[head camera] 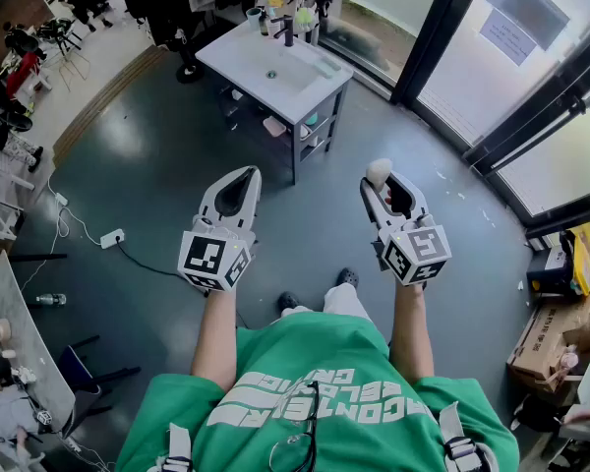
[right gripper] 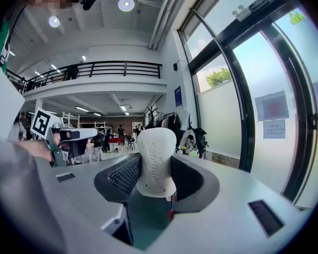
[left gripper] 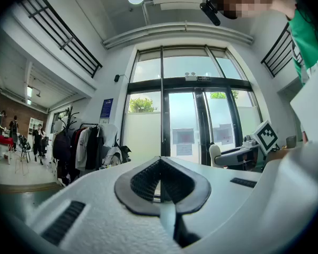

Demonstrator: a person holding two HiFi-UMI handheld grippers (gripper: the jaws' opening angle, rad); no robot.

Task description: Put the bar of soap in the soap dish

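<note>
A white bar of soap (right gripper: 156,162) stands upright between the pads of my right gripper (right gripper: 156,180), which is shut on it. In the head view the soap (head camera: 379,172) pokes out of the right gripper's (head camera: 383,183) tip, held level above the dark floor. My left gripper (head camera: 247,175) hovers beside it at the same height, and its jaws (left gripper: 160,165) are shut with nothing in them. Both point toward a white sink table (head camera: 238,57) a few steps ahead. A pale flat thing (head camera: 324,67) lies near that table's right end, too small to identify.
A dark faucet (head camera: 287,33) and small bottles (head camera: 257,18) stand at the sink table's far edge. Glass doors (head camera: 531,57) line the right side. A coat rack with clothes (left gripper: 77,147) is behind the table. A power strip with cable (head camera: 111,238) lies on the floor; cardboard boxes (head camera: 551,347) at right.
</note>
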